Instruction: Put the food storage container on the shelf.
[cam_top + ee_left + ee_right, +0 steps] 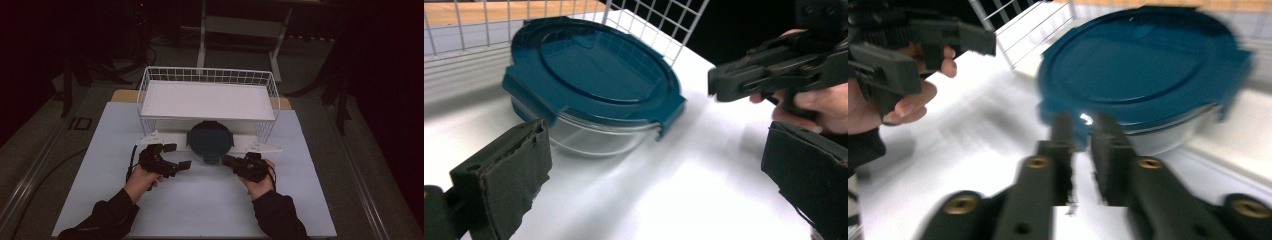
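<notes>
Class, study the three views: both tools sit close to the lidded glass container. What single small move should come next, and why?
Probably ease the right tool forward onto the near tab of the blue lid. Its jaws stand nearly closed, right at the lid's edge, so they may need to open slightly first. The left tool is wide open, short of the glass container, ready to steady it.

A dark teal lid [210, 140] tops a clear bowl [594, 137], just in front of a white wire basket [207, 76] with a square grid pattern. The table [200, 200] under the basket is pale bluish white. Both grippers [172, 156] [227, 160] are black, and the sleeves [107, 217] are black too.
</notes>
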`<state>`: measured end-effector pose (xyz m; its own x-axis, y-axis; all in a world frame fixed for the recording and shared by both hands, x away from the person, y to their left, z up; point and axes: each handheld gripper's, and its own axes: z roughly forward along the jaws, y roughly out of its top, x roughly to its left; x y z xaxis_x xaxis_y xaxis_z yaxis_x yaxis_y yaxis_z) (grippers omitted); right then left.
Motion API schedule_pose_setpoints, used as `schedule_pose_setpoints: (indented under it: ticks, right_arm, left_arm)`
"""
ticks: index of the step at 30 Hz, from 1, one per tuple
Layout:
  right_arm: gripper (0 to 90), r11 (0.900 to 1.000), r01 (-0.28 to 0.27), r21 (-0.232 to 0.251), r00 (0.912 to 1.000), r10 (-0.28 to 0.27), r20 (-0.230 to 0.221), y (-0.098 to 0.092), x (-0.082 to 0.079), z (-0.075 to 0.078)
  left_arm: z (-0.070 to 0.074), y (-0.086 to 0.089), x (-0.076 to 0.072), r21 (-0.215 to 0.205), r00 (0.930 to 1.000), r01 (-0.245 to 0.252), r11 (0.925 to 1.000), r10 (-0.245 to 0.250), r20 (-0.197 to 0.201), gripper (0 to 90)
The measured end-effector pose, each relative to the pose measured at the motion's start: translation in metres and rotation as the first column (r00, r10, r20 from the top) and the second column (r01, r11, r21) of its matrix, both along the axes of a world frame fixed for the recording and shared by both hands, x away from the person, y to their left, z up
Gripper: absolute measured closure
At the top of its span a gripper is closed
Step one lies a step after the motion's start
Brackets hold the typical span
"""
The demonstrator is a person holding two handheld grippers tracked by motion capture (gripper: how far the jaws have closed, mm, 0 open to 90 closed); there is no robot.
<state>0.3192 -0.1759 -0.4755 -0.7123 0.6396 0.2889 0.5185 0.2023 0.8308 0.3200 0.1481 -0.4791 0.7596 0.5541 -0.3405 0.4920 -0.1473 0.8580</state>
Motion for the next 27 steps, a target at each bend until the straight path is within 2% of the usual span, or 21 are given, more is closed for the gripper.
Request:
schedule_pose_setpoints:
  ticks: [1, 3, 8, 12, 19, 21, 27]
  right_arm:
    - [89.7, 1.000, -0.016, -0.004, 0.9998, 0.016, -0.007, 0.004, -0.002, -0.001]
    - [89.9, 0.999, -0.047, -0.023, 0.9988, 0.047, -0.016, 0.012, -0.005, -0.005]
    - [90.0, 0.996, -0.071, -0.060, 0.9974, 0.070, -0.018, 0.026, -0.006, -0.013]
    - [90.0, 0.995, -0.070, -0.064, 0.9972, 0.068, -0.031, 0.030, -0.003, -0.017]
    - [90.0, 0.995, -0.048, -0.092, 0.9984, 0.046, -0.034, 0.033, 0.008, -0.022]
    - [90.0, 0.996, -0.048, -0.075, 0.9983, 0.045, -0.038, 0.032, 0.011, -0.023]
    - [90.0, 0.995, -0.039, -0.090, 0.9991, 0.037, -0.022, 0.035, 0.018, -0.021]
  left_arm:
    - [0.001, 0.001, -0.003, 0.004, 1.0000, 0.002, 1.0000, -0.002, 0.000, 0.0]
    - [0.001, 0.002, -0.008, 0.000, 1.0000, 0.005, 1.0000, -0.005, -0.002, 0.0]
    - [0.001, 0.004, -0.022, 0.006, 0.9998, 0.013, 0.9999, -0.013, 0.018, 0.0]
    - [0.001, 0.007, -0.034, 0.024, 0.9989, 0.004, 0.9997, -0.005, 0.048, 0.0]
    - [0.002, 0.009, -0.056, 0.031, 0.9975, 0.010, 0.9995, -0.012, 0.069, 0.0]
    - [0.003, 0.010, -0.060, 0.027, 0.9976, 0.011, 0.9996, -0.013, 0.068, 0.0]
    - [0.007, 0.017, -0.071, 0.035, 0.9968, 0.001, 0.9994, -0.003, 0.080, 0.0]
